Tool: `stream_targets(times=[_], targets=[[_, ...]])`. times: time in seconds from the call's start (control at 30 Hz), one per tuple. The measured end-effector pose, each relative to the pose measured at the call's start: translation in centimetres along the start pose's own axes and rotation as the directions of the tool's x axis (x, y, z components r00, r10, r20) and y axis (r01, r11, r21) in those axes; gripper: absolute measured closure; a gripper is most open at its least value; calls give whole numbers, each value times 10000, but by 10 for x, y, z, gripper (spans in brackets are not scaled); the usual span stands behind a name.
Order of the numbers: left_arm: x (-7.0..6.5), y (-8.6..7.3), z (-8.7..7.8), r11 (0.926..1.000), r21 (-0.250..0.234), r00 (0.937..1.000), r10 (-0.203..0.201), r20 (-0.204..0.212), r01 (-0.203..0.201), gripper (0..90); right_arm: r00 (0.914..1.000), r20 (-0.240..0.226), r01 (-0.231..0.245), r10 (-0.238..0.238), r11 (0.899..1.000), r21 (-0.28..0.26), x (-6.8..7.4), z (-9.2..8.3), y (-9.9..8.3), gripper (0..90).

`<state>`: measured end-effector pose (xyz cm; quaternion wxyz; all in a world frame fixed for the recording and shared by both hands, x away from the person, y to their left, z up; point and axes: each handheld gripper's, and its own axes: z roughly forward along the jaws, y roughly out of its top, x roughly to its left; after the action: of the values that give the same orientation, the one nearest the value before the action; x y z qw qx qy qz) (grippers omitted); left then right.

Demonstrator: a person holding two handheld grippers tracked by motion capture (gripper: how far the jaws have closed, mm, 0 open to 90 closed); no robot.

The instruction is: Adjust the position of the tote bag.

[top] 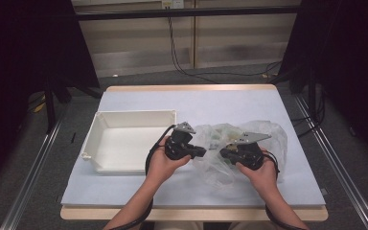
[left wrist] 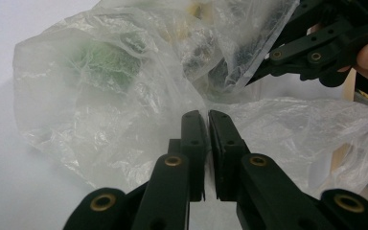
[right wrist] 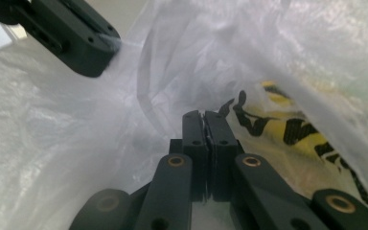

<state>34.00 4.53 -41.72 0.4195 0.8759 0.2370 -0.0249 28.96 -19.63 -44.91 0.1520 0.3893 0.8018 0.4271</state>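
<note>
Both claws clamped on thin film: left claw [top: 202, 152] and right claw [top: 224, 153] pinching the crumpled clear plastic bag [top: 263, 134] at worktop [top: 139, 98] centre. Bag contents still inside; white rectangular plastic bin [top: 100, 120] at nine o'clock, empty.

My right gripper [right wrist: 204, 117] pinches a fold of the clear bag [right wrist: 76, 143], jaws together. Through the film a yellow-and-black packet [right wrist: 287, 129] shows at right. My left gripper [right wrist: 84, 50] grips the bag top left.
</note>
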Motion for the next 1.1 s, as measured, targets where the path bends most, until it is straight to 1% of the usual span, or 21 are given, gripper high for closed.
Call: stream_targets(times=[0.03,0.1,0.13,0.2,0.23,0.33,0.37,0.4,0.43,0.47,0.5,0.53,0.57,0.6,0.67,0.8,0.9,0.97,1.0,1.03,1.1], targets=[[0,0,0,10000,1,10000,-17,-45,17,820,9999,-133,-54,52,9999,-160,0,0,2,880],[2,2,-2,10000,58,9995,48,-315,-46,702,9998,-174,-102,97,9996,-258,1,-1,5,880],[3,3,-4,9999,-61,9989,82,-466,-85,693,9999,-140,-57,53,9996,-259,2,-1,6,877],[4,7,-8,9996,-236,9977,128,-659,-144,606,9999,-161,-22,18,9997,-250,3,-2,7,875],[4,10,-11,9993,-239,9963,273,-820,-294,571,9999,-155,-1,-3,9997,-248,3,-2,8,875],[5,17,-12,9976,-461,9945,475,-933,-520,513,9999,-131,33,-36,9998,-180,2,-1,8,876],[5,19,-10,9973,-455,9943,530,-924,-574,511,9999,-123,30,-32,9999,-165,2,-1,8,871],[4,21,-10,9975,-272,9927,622,-1038,-654,537,9998,-208,-6,2,9998,-203,1,-1,7,862],[4,22,-8,9975,-225,9916,641,-1126,-671,601,9997,-220,-80,75,9997,-212,0,-1,7,857],[4,23,-6,9984,-89,9932,553,-1028,-565,687,9998,-146,-125,123,9998,-177,-1,-2,6,852],[5,22,-4,9987,-127,9953,484,-836,-497,773,9998,-109,-191,189,9996,-196,-3,-2,6,848],[5,23,-2,9990,92,9953,442,-867,-435,808,9997,-119,-211,209,9996,-184,-4,-3,5,844],[6,22,0,9989,55,9957,463,-804,-460,865,9998,-44,-211,210,9996,-160,-6,-4,4,838],[6,22,1,9990,129,9961,444,-760,-435,893,9998,-7,-188,188,9997,-163,-6,-4,4,830],[7,23,-1,9989,230,9961,416,-774,-399,900,9998,83,-171,172,9998,-85,-8,-6,3,825],[7,24,-4,9996,75,9978,278,-603,-273,900,9993,358,-110,106,9999,114,-13,-3,0,826],[6,24,-5,9995,19,9989,301,-346,-301,900,9997,244,50,-54,9999,152,-13,4,2,824],[6,25,-4,9992,80,9987,404,-322,-402,900,9999,-134,-50,48,9999,-107,-9,7,5,826],[5,25,-3,9977,257,9963,636,-578,-622,873,9998,-183,2,-5,9998,-188,-7,8,6,829],[4,25,-1,9970,213,9937,758,-824,-743,784,9997,-225,63,-68,9997,-220,-4,8,8,829],[5,25,0,9945,261,9914,1034,-808,-1016,688,9993,-346,146,-159,9992,-359,-1,9,12,828]])
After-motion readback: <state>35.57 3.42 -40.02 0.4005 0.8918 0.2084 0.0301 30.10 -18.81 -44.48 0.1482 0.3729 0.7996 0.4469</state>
